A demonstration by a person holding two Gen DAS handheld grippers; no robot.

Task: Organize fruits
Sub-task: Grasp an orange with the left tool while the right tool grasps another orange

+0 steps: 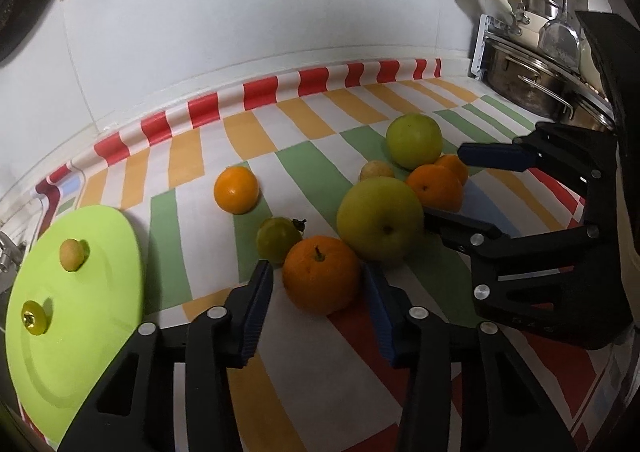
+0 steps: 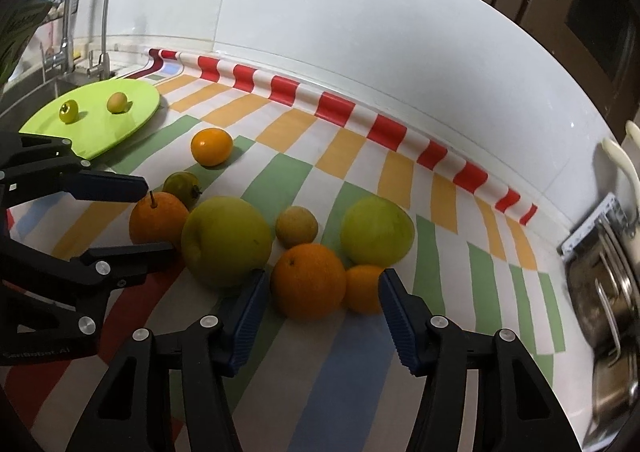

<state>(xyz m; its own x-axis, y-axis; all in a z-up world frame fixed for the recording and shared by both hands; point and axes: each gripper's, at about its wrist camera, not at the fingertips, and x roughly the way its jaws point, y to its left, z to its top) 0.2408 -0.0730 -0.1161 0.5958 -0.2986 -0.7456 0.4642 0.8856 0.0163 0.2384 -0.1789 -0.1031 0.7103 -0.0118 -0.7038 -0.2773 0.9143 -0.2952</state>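
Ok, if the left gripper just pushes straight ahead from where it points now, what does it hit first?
Most likely the stemmed orange: it sits between the open fingers of the left gripper, right ahead. The large green apple is just behind and to its right, though depth is hard to judge.

Small orange half hidden behind bigger orange, pots cut off at edge

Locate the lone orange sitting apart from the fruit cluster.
In the right wrist view, the round orange sits left on the striped cloth, between the lime-green plate and the fruit cluster.
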